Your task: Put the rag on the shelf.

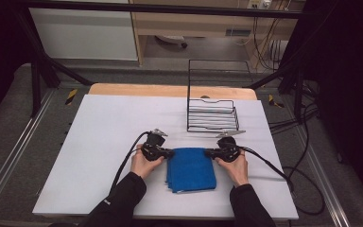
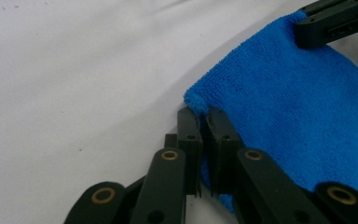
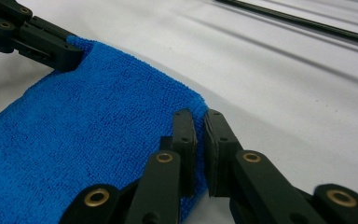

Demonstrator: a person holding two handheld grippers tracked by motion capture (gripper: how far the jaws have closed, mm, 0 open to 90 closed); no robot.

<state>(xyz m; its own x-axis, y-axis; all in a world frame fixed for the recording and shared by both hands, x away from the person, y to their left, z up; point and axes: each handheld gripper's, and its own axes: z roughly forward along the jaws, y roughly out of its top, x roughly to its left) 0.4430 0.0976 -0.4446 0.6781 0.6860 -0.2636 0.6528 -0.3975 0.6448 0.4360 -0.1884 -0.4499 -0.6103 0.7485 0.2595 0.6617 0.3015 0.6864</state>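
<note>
Cloth first: your folded blue terry cloth lies low centre on the white table, far corners pinched by your left gripper and right gripper, black wire rack behind.

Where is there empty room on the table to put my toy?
The table's whole left side, left of the cloth, is bare. Some room lies right of the rack. The middle front, around the cloth and both grippers, is crowded.

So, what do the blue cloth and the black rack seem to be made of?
The blue cloth looks like soft microfibre or terry: a fuzzy, looped matte pile shows in both gripper views. The black rack looks like thin metal wire with a dark coating, though the coating cannot be confirmed.
</note>
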